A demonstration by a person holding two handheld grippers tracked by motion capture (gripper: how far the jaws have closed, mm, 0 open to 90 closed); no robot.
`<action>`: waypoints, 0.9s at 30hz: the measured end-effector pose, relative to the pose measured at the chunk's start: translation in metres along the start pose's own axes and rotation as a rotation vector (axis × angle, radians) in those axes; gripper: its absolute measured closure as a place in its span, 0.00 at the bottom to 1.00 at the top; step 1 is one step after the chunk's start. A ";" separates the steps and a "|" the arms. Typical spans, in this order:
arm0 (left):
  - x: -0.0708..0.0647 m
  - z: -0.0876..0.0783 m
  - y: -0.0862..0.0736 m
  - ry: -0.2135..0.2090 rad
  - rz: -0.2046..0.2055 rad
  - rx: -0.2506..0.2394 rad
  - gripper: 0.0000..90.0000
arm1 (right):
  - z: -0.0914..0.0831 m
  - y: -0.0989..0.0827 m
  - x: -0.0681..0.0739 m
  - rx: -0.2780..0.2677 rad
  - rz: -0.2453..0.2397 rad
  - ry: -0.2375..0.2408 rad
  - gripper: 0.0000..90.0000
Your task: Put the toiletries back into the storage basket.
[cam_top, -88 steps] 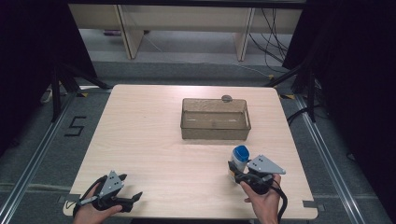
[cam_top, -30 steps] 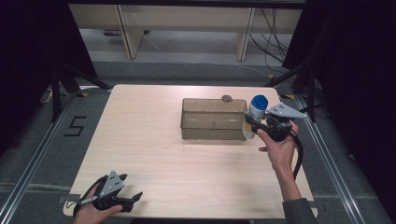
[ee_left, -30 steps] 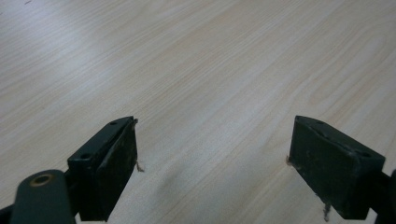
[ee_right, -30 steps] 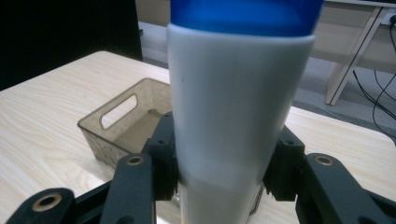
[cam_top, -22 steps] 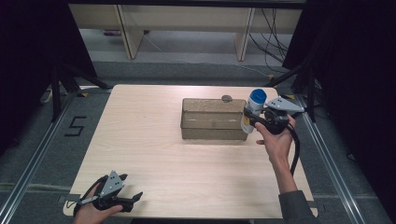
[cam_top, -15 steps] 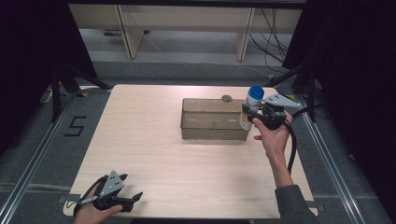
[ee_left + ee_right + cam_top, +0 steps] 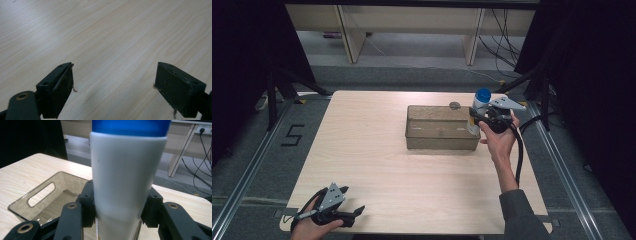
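The right hand-held gripper (image 7: 478, 118) is clamped on a white bottle (image 7: 477, 114) with a blue cap (image 7: 483, 94), holding it upright at the right end of a clear, smoke-tinted bin (image 7: 439, 136). In the right gripper view the two black jaws press against opposite sides of the bottle (image 7: 126, 175) low on its body, and the bin (image 7: 35, 195) lies just beyond and below, with a slot handle cut into its end wall. The bottle sits above the bin's right rim, near the surface's (image 7: 362, 150) far right corner; whether its base hangs over the inside of the bin or just outside the wall is hard to judge from the high view.

The bin stands in the far right part of the surface, its long side running parallel to the far edge. A small dark round object (image 7: 455, 105) lies on the surface just behind the bin's far wall.

The left hand-held gripper (image 7: 349, 212) rests at the near left corner of the surface, well apart from the bin. In the left gripper view its jaws stand wide apart over bare wood (image 7: 112, 37), with nothing between them.
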State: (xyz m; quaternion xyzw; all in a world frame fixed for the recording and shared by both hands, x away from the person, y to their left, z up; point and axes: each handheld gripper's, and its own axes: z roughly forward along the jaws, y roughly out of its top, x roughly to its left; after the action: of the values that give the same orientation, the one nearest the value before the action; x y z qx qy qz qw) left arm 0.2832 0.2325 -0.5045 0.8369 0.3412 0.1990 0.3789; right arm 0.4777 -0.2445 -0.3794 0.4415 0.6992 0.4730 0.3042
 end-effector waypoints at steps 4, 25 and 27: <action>0.001 -0.001 0.000 0.000 0.020 0.019 0.16 | 0.003 -0.001 -0.001 0.000 0.018 0.001 0.62; -0.001 0.000 0.000 0.002 -0.009 -0.003 0.16 | 0.022 -0.012 0.001 0.014 -0.031 -0.009 0.62; 0.000 -0.001 0.000 0.003 0.001 0.007 0.16 | 0.021 -0.014 0.001 0.027 -0.034 -0.015 0.62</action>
State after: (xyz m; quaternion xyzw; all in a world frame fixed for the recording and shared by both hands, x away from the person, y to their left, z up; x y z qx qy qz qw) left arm 0.2827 0.2323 -0.5037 0.8381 0.3419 0.1993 0.3756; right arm 0.4906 -0.2373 -0.4004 0.4370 0.7107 0.4549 0.3115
